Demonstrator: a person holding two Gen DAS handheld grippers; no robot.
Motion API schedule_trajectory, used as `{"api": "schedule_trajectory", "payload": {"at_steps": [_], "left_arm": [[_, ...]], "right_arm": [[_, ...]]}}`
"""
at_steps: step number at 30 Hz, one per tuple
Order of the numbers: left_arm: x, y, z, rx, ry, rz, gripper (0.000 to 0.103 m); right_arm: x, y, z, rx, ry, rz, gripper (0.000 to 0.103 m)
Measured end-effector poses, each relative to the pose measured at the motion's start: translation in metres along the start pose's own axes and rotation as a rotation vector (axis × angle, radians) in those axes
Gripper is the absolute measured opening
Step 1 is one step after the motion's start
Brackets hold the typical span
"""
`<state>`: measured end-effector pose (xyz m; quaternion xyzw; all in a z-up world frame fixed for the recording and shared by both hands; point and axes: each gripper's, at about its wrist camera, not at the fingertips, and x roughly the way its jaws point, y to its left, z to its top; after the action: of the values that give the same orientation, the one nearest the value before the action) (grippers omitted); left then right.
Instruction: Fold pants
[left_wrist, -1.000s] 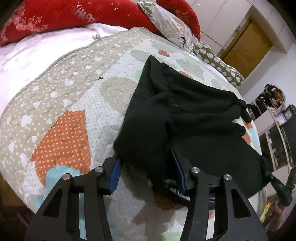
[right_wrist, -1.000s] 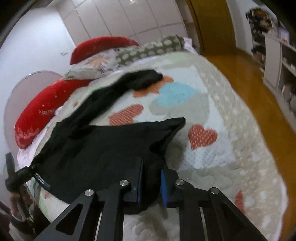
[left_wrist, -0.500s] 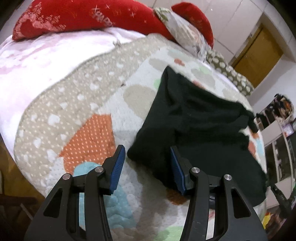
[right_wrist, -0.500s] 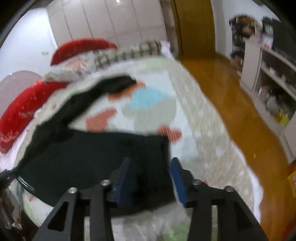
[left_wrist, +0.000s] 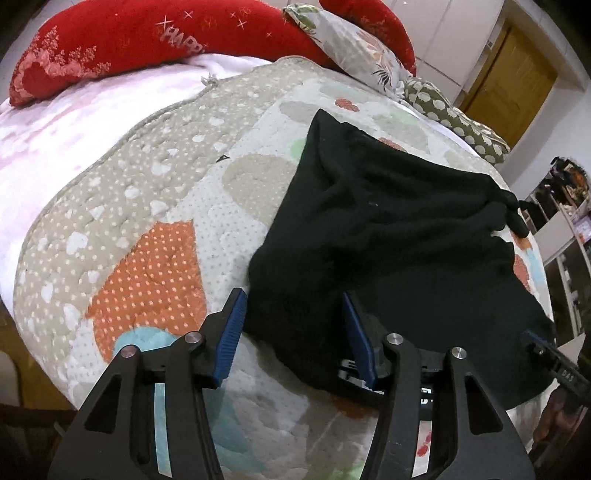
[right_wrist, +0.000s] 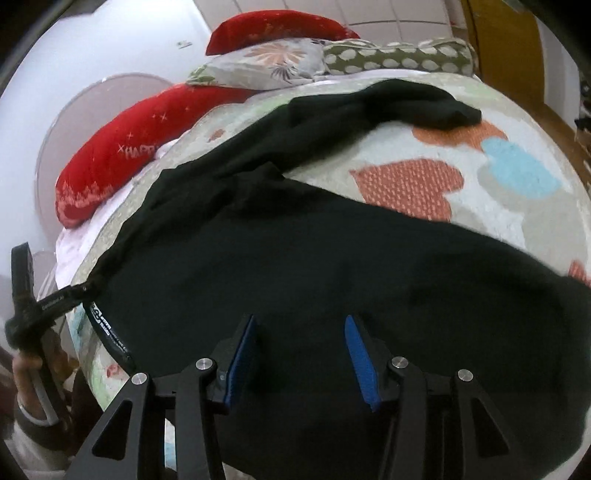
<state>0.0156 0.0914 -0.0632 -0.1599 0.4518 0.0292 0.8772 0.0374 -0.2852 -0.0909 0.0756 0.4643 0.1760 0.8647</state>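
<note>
Black pants (left_wrist: 399, 236) lie spread on a quilted bedspread with heart patches (left_wrist: 155, 229). In the left wrist view my left gripper (left_wrist: 293, 332) is open, its blue pads on either side of a bunched corner of the pants near the front edge. In the right wrist view the pants (right_wrist: 314, 258) cover the near part of the bed, with one leg trailing toward the pillows. My right gripper (right_wrist: 301, 360) is open just above the flat black cloth, holding nothing. The left gripper's handle and the hand on it (right_wrist: 26, 317) show at the left edge.
Red pillows (left_wrist: 155, 40) and patterned pillows (left_wrist: 354, 55) lie at the head of the bed. A pink sheet (left_wrist: 59, 122) lies left of the quilt. A wooden door (left_wrist: 513, 77) and shelves (left_wrist: 565, 236) stand at the right.
Both grippers have opened and let go of the pants. The cloth has dropped flat on the quilt. The right gripper has swung back over the pants.
</note>
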Motion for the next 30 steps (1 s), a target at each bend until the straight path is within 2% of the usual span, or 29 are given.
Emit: {"api": "schedule_trajectory", "payload": {"at_steps": [2,3,4,5,6,9,13,16,20,23,25,26,27,28,29,30], "left_arm": [[-0.008,0.008,0.015,-0.021,-0.014,-0.026,0.053],[-0.012,0.011,0.023,-0.029,-0.032,-0.031,0.060],[-0.016,0.013,0.034,-0.036,-0.055,-0.038,0.068],[-0.018,0.013,0.045,-0.038,-0.069,-0.050,0.088],[-0.016,0.011,0.060,-0.027,-0.064,-0.081,0.098],[0.007,0.001,0.100,0.016,-0.036,-0.172,0.098],[0.055,-0.010,0.142,0.081,0.005,-0.124,0.098],[0.091,-0.015,0.162,0.123,0.053,-0.125,0.098],[0.131,-0.028,0.171,0.176,0.151,-0.111,0.098],[0.142,-0.037,0.175,0.214,0.140,-0.088,0.098],[0.140,-0.040,0.176,0.229,0.129,-0.109,0.082],[0.137,-0.042,0.176,0.242,0.126,-0.131,0.045],[0.132,-0.045,0.176,0.253,0.121,-0.129,0.028],[0.127,-0.046,0.175,0.259,0.113,-0.131,0.026],[0.116,-0.048,0.173,0.271,0.091,-0.133,0.017],[0.107,-0.050,0.170,0.272,0.077,-0.148,0.015]], "right_arm": [[-0.011,-0.002,0.008,0.022,-0.014,0.029,0.048],[-0.015,-0.005,0.010,0.027,-0.029,0.041,0.049],[-0.016,-0.007,0.012,0.034,-0.039,0.048,0.049],[-0.016,-0.010,0.014,0.045,-0.040,0.048,0.050],[-0.014,-0.011,0.013,0.052,-0.038,0.045,0.050],[-0.002,-0.016,0.009,0.087,-0.013,0.045,0.050],[0.001,-0.021,0.007,0.111,-0.033,0.078,0.051],[0.001,-0.028,0.007,0.142,-0.037,0.115,0.051],[0.003,-0.030,0.009,0.159,-0.043,0.130,0.051],[0.005,-0.027,0.010,0.152,-0.047,0.118,0.052],[0.005,-0.027,0.011,0.147,-0.047,0.113,0.054],[0.005,-0.025,0.011,0.145,-0.048,0.112,0.054],[0.005,-0.025,0.011,0.146,-0.048,0.112,0.055],[0.005,-0.026,0.011,0.149,-0.049,0.112,0.055],[0.005,-0.026,0.012,0.158,-0.049,0.113,0.055],[0.005,-0.026,0.013,0.165,-0.049,0.114,0.055]]}}
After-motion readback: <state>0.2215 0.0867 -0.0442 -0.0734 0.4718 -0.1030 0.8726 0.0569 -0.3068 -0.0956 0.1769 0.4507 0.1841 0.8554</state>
